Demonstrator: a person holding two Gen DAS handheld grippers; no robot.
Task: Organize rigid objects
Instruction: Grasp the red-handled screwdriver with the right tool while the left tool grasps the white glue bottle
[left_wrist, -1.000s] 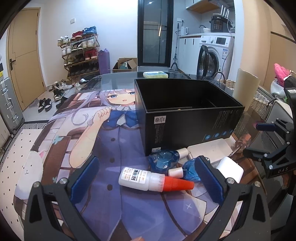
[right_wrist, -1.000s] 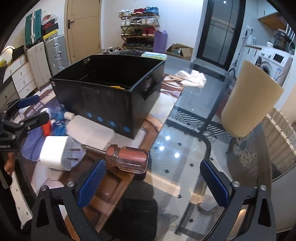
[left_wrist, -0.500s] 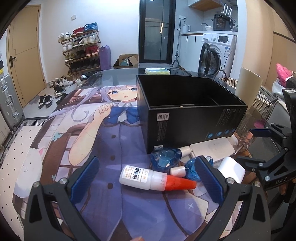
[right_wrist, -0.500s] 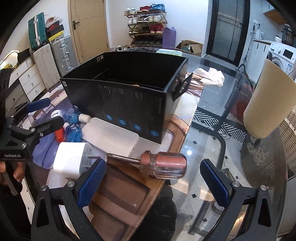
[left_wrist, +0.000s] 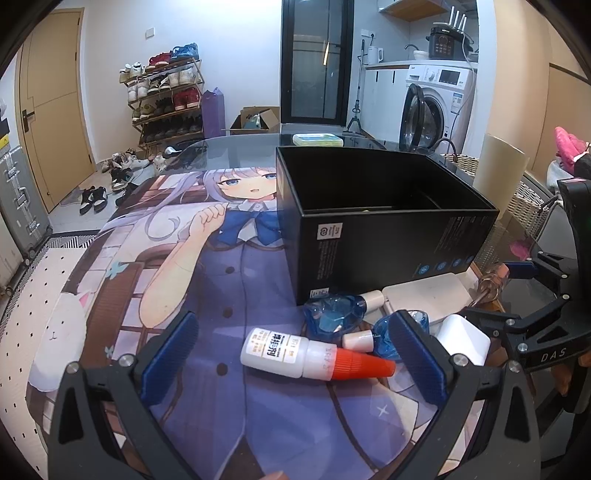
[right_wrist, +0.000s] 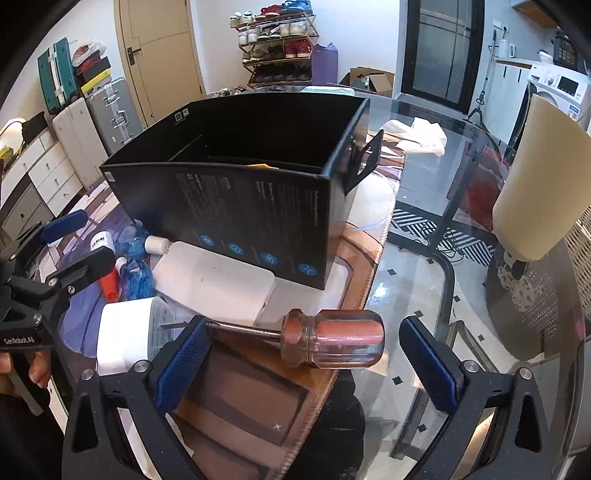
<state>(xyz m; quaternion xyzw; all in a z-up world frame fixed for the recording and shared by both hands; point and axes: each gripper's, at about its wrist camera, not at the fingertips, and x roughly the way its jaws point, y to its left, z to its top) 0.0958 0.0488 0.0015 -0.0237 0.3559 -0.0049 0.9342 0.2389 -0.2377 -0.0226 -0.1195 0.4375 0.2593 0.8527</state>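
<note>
A screwdriver (right_wrist: 332, 343) with a clear reddish handle lies at the mat's edge, pointing left. My right gripper (right_wrist: 304, 332) straddles it and its jaws are closing; the handle sits between the pads with a gap on its right side. An open black box (right_wrist: 240, 206) stands behind it. A white bottle with a red cap (left_wrist: 314, 354) lies between the open fingers of my left gripper (left_wrist: 291, 343), untouched. Two small blue bottles (left_wrist: 334, 314), a flat white box (left_wrist: 424, 295) and a white plug (left_wrist: 463, 338) lie beside it.
A printed mat (left_wrist: 184, 258) covers part of the glass table (right_wrist: 406, 277). A beige cylinder (right_wrist: 543, 184) stands at the right, a white cloth (right_wrist: 417, 136) behind the box, and a green-lidded case (left_wrist: 317, 139) at the far edge.
My right gripper has come in closer over the screwdriver, which now lies between its jaws, and the jaws have narrowed. The left gripper and the bottle have stayed put.
</note>
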